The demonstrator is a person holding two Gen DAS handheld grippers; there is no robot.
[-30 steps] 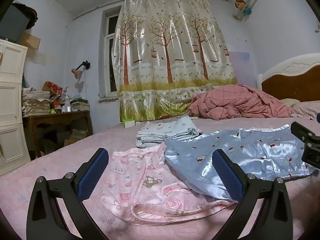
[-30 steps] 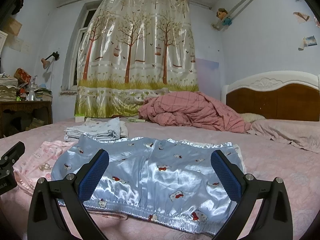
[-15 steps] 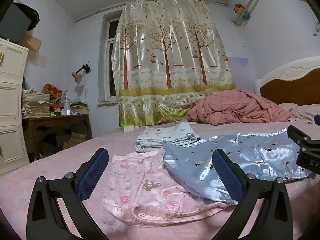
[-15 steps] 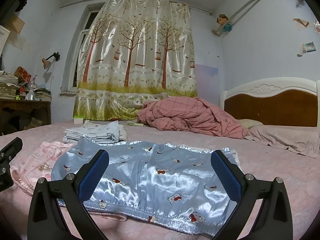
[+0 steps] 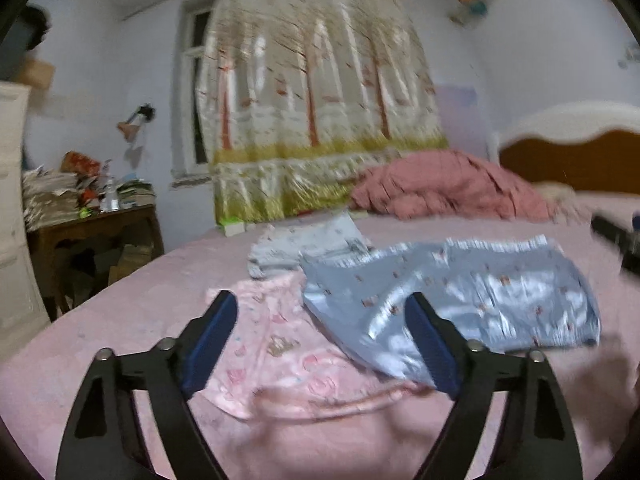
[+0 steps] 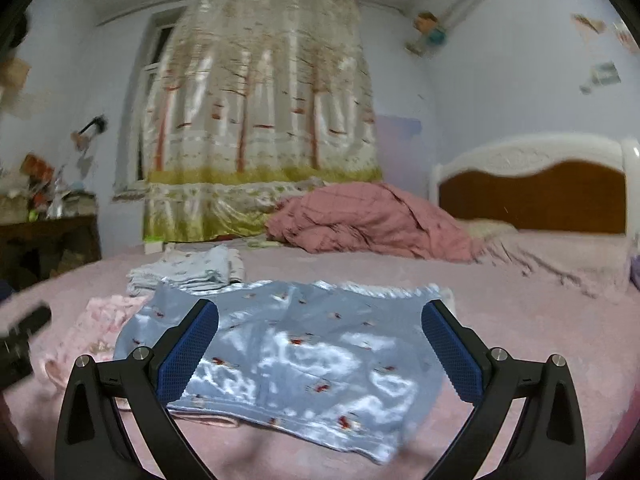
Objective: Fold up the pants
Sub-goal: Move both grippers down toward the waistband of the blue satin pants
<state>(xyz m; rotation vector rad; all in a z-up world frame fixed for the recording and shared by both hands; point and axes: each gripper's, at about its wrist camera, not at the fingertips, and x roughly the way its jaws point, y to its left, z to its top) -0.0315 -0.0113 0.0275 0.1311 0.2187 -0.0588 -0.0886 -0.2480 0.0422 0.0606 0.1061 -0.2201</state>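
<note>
On the pink bed (image 6: 520, 320), blue satin pants (image 6: 304, 360) overlap pink pants (image 5: 280, 344); left gripper (image 5: 320, 344), just narrowing, and right gripper (image 6: 320, 352) hover empty, jaws apart.

Bed (image 6: 520, 320) w/ pink fleecy cover, white-and-wood headboard (image 6: 532, 184) at far right. Directly on it: blue satin shorts (image 6: 304, 356) spread flat near front; pink printed shorts (image 5: 280, 352) to their left, partly under the blue pair's edge; folded pale clothes stack (image 6: 192, 272) just behind both; crumpled dusty-pink checked quilt (image 6: 372, 224) further back by the curtain; pinkish pillow (image 6: 560, 256) near headboard.
</note>
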